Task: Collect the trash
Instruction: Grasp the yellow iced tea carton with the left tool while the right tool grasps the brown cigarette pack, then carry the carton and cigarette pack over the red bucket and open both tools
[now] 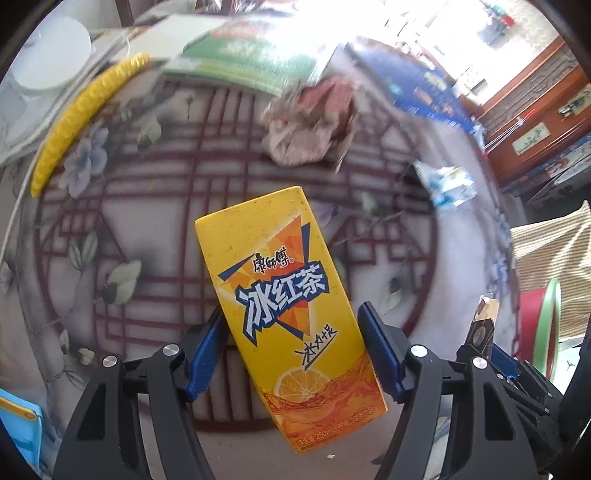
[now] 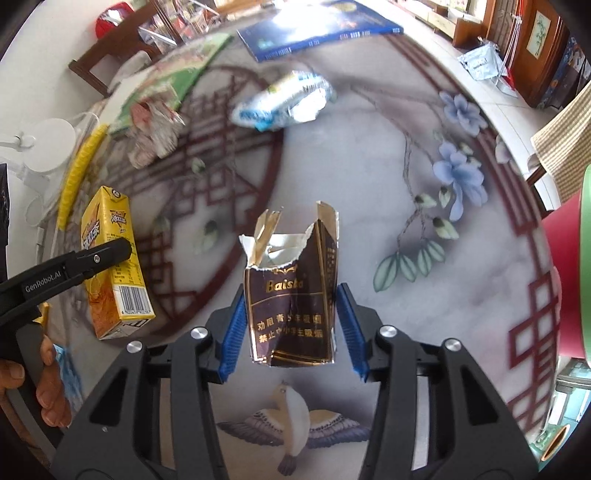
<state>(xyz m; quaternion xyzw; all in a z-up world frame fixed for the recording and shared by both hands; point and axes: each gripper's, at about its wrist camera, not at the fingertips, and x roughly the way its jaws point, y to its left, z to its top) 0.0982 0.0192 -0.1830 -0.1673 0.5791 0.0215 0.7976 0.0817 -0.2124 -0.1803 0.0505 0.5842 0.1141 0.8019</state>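
My left gripper (image 1: 291,325) is shut on a yellow iced tea carton (image 1: 284,306) and holds it above the patterned table; the carton also shows in the right wrist view (image 2: 110,258). My right gripper (image 2: 291,314) is shut on a torn brown cigarette pack (image 2: 291,295), also held above the table; it shows at the right edge of the left wrist view (image 1: 484,325). On the table lie a crumpled pinkish wrapper (image 1: 310,122) (image 2: 155,125) and a crumpled blue and white wrapper (image 1: 447,184) (image 2: 284,103).
A green magazine (image 1: 251,55), a blue book (image 2: 317,33) and a yellow corn-shaped object (image 1: 81,114) lie at the table's far side. A white lamp base (image 1: 51,51) stands at the far left. A red bin with a green rim (image 2: 576,280) stands at the right.
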